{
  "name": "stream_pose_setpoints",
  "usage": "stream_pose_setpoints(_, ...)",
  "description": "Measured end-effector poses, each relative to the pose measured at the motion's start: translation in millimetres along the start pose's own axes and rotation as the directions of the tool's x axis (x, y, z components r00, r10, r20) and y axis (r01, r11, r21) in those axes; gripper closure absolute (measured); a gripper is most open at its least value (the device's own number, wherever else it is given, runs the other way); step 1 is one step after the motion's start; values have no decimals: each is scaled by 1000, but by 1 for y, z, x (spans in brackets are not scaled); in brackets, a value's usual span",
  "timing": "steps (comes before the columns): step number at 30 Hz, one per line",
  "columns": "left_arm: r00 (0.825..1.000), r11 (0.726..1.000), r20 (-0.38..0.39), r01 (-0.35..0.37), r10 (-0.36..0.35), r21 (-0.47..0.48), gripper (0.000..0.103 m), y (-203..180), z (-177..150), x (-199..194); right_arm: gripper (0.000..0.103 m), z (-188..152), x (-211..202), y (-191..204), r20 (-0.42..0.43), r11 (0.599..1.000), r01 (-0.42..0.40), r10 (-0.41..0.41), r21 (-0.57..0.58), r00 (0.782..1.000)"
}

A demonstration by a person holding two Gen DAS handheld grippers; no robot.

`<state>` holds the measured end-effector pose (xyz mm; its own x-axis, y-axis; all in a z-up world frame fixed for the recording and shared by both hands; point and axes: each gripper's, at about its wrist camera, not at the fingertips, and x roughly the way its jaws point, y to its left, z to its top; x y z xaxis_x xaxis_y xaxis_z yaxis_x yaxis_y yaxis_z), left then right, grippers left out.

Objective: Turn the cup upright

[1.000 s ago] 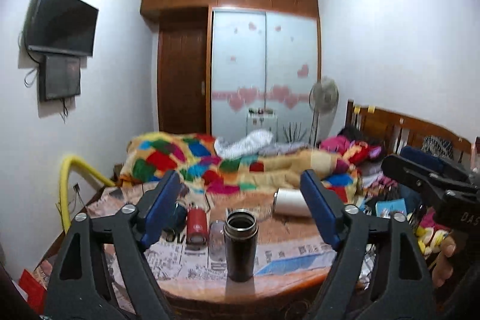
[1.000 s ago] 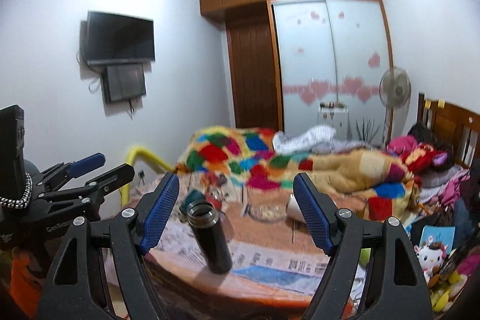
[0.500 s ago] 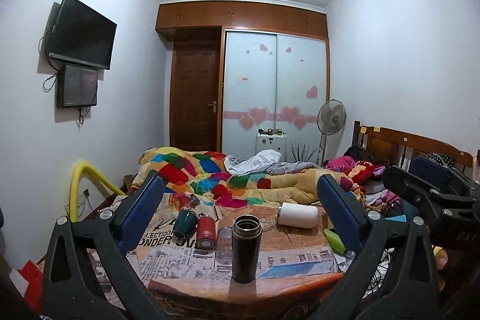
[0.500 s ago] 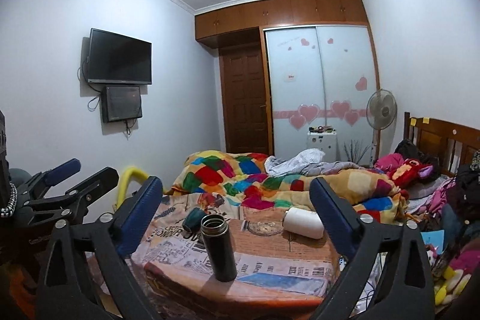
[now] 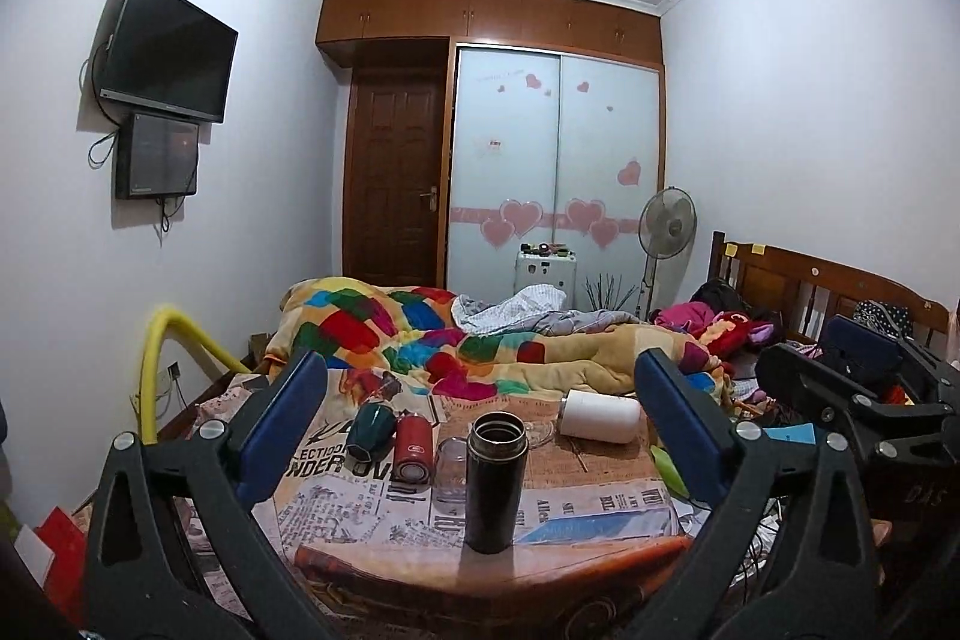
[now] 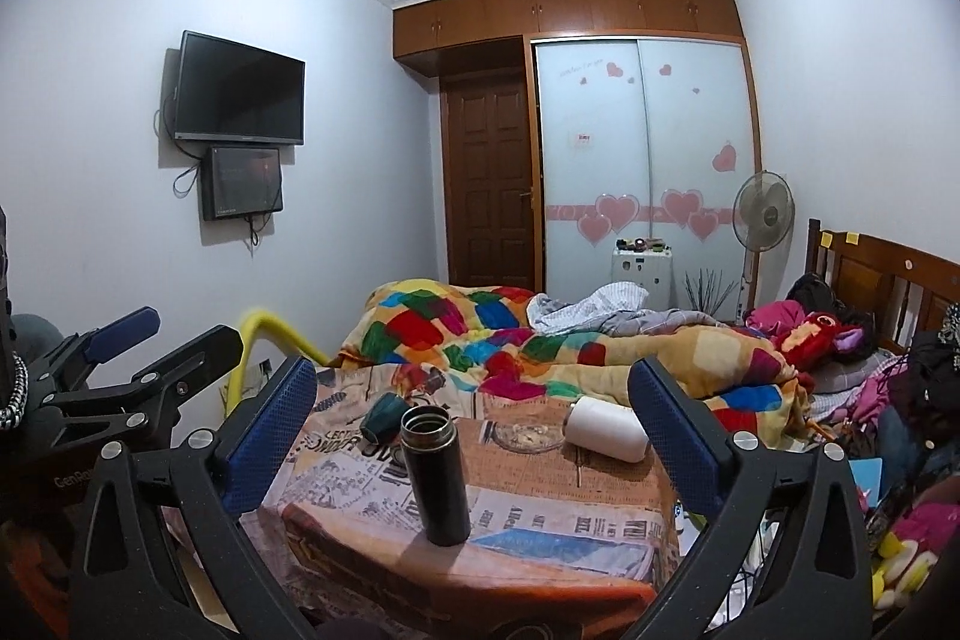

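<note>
1. The left gripper (image 5: 480, 412) is held level, back from the table (image 5: 540, 568). Its jaws are wide apart and hold nothing.
2. Just inside its left jaw, a green cup (image 5: 369, 427) lies on its side on the newspaper (image 5: 360, 496). A red cup (image 5: 413, 447) lies beside it and seems to touch it.
3. Midway between the jaws stands the black cup (image 5: 497, 481). It is upright, with its open mouth on top, near the front edge of the table.
4. A clear glass (image 5: 451, 466) stands just left of the black cup and behind it. It is hard to make out.
5. Close to the right jaw lies a white cup (image 5: 599, 416) on its side.
6. The right gripper (image 6: 474, 412) is also level and back from the table. Its jaws are wide apart too, and hold nothing.
7. In its view the black cup (image 6: 435, 475) stands left of the middle, nearer the left jaw. The green cup (image 6: 384, 418) lies behind it, partly hidden.
8. A glass dish (image 6: 531, 437) sits between the jaws, farther back. The white cup (image 6: 607, 428) lies beside it, near the right jaw.
9. The red cup is mostly hidden behind the black cup here.
10. Each gripper shows at the edge of the other's view, cut off by the frame.
</note>
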<state>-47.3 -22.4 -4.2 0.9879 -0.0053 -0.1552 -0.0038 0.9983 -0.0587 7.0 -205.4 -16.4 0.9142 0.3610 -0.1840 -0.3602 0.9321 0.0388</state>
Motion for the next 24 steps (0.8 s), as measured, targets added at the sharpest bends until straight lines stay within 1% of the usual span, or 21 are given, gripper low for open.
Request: stream_pose_setpoints(24,1000,1000,-15,-8,8,-14,0,3,-4,8,0,1,2,2,-18,1000,3,-3,-3,1000)
